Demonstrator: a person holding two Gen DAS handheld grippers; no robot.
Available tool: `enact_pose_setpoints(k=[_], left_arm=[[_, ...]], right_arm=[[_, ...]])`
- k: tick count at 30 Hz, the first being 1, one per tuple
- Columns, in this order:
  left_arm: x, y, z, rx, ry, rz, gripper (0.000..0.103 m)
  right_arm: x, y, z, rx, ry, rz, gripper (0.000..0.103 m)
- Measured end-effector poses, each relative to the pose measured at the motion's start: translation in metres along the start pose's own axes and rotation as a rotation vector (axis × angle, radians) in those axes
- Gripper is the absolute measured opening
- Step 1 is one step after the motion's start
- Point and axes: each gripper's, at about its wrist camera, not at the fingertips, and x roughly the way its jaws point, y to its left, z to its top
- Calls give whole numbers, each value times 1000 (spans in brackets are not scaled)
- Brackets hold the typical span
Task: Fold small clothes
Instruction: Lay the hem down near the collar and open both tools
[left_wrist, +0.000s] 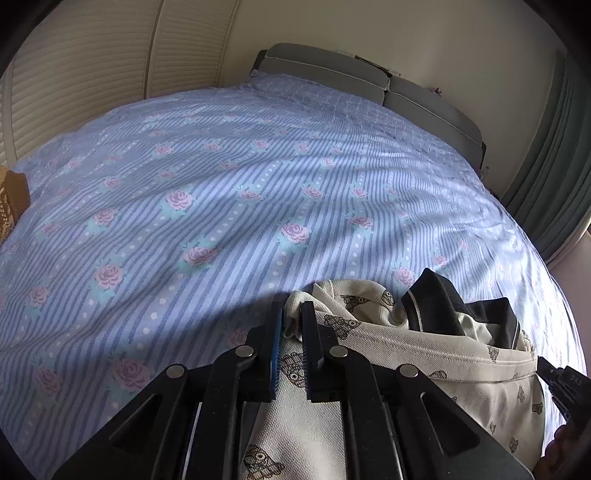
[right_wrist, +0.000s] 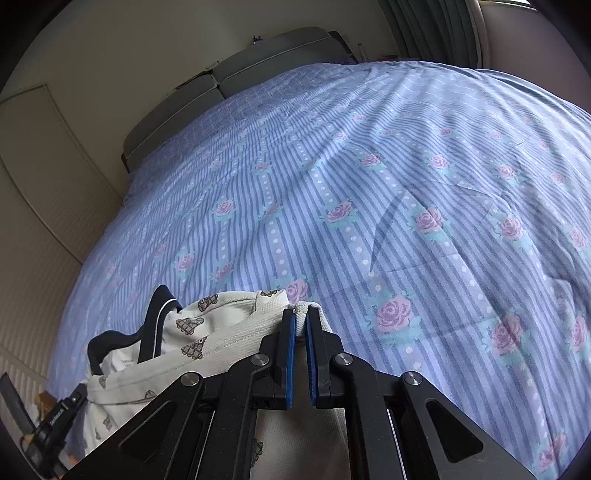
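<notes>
A cream polo shirt (left_wrist: 443, 354) with small dark prints and a black collar (left_wrist: 432, 299) lies bunched on the bed's near edge. My left gripper (left_wrist: 291, 312) is at the shirt's left corner. Its jaws stand slightly apart, with a fold of cloth loose between the pads. In the right wrist view the same shirt (right_wrist: 207, 332) lies at the lower left, its collar (right_wrist: 159, 310) sticking up. My right gripper (right_wrist: 300, 314) is shut on the shirt's right corner, and a bit of white hem pokes out past the tips. Each gripper's body shows at the edge of the other's view.
The bed cover (left_wrist: 221, 206) is blue-striped with pink roses and stretches far ahead. Behind it are a grey headboard (left_wrist: 369, 77), louvred doors (left_wrist: 92, 74) at the left and a green curtain (left_wrist: 554, 166) at the right. A wicker basket (left_wrist: 14, 199) stands at the left bed edge.
</notes>
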Motion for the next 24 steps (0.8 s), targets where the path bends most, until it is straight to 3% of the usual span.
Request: enact_pose_setpoints(k=[3,4,5,7,12,17,24], left_arm=[[-21,-5,2,24,-58,13,56],[-29,-8,2,31,-73,12,61],[-36,-12,2,44,-80,6,62],[-46,-24,1,84,-74,-29,62],[-52,-58,-11,211,-1,-119,61],[-37,-73,-25,300,92,-159,61],[3,-73,-36,388,186,-144,66]], right_arm=[[-13,6,-1,-31,-13,-1,11],[-19,10,-2,-50,-29,-9,16],[-27,15,-3,-69,-48,-16,30],[-42,22,-5,-103,-88,-25,46],[-54,60,-24,-261,-74,15,46],[-37,97,-49,-415,34,94,46],[-5,119,-71,-552,137,40,46]])
